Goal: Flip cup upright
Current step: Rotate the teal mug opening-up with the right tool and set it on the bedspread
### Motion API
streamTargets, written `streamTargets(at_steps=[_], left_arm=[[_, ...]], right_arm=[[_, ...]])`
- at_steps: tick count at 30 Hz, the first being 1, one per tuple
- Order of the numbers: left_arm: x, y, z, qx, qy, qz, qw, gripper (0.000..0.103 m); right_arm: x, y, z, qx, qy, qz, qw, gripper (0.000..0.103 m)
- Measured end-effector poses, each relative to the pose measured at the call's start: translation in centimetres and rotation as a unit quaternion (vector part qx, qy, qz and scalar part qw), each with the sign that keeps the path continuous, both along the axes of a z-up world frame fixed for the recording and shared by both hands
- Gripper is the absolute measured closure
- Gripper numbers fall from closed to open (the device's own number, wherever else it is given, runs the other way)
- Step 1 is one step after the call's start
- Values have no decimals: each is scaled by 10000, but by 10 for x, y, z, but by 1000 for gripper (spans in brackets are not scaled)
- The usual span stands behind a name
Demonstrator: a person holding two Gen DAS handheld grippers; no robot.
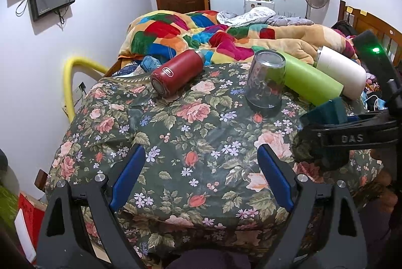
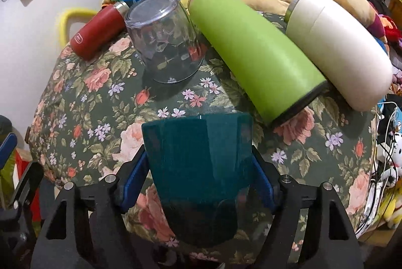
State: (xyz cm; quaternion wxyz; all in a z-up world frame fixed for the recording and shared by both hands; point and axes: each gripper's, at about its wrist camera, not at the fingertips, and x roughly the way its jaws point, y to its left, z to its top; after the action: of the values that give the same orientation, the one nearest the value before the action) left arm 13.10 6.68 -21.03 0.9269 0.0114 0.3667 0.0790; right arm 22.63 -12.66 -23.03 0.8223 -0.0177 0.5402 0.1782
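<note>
A dark teal cup [image 2: 198,163] is held between the blue pads of my right gripper [image 2: 198,178], which is shut on it above the floral tablecloth [image 2: 83,103]; the cup lies along the fingers with its flat end pointing away. It also shows in the left wrist view [image 1: 326,113], at the right, in the right gripper [image 1: 351,138]. A clear glass tumbler [image 2: 165,40] stands upside down further back; it also shows in the left wrist view [image 1: 266,80]. My left gripper [image 1: 201,176] is open and empty over the near part of the table.
A red flask [image 1: 176,73], a green flask [image 2: 258,52] and a white flask [image 2: 336,45] lie on their sides at the back of the table. A bed with a colourful quilt [image 1: 191,32] is behind. Cables and toys [image 2: 387,155] sit at the right edge.
</note>
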Motion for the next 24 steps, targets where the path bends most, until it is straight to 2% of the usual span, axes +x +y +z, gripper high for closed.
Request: streamTargets(at_steps=[13,24], left_arm=[[4,-5,9,-8,-87,-35,10000,12],[7,-3,3,4,-7,-27,10000,12]], right_arm=[[-10,-4,46,167,-705,23,9974,31],[-13,4,29,71,-608,165,9980,31]])
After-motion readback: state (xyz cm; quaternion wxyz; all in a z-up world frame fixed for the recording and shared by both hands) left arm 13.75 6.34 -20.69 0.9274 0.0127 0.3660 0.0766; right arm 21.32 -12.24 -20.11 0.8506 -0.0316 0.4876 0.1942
